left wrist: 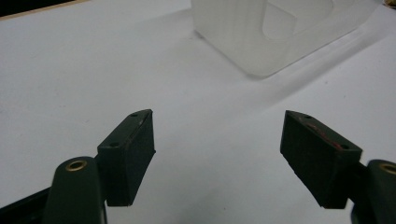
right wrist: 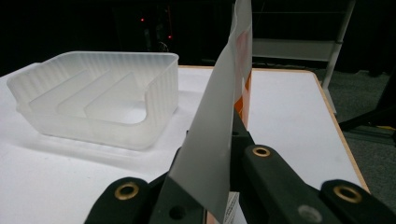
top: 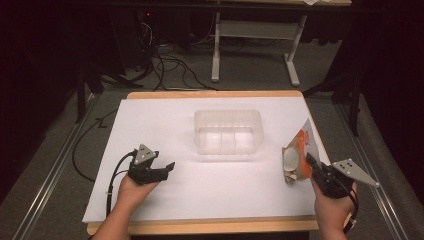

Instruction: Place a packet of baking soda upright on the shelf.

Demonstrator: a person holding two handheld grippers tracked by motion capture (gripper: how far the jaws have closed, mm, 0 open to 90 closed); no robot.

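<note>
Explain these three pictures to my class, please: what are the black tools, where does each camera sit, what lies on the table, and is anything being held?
No robot arm is at work here: a person holds a two-jaw tool in each hand. The high view looks down on the white table from above the person's side. The other two cameras each ride on one tool and look along its black jaws.

In the middle of the table stands a clear plastic bin with dividers inside. The left gripper rests low over the bare surface, jaws wide apart, with nothing between them. The right gripper has its jaws shut on an orange and white snack packet near the table's right edge; its own view shows the packet's silvery edge standing up between the jaws.
</note>
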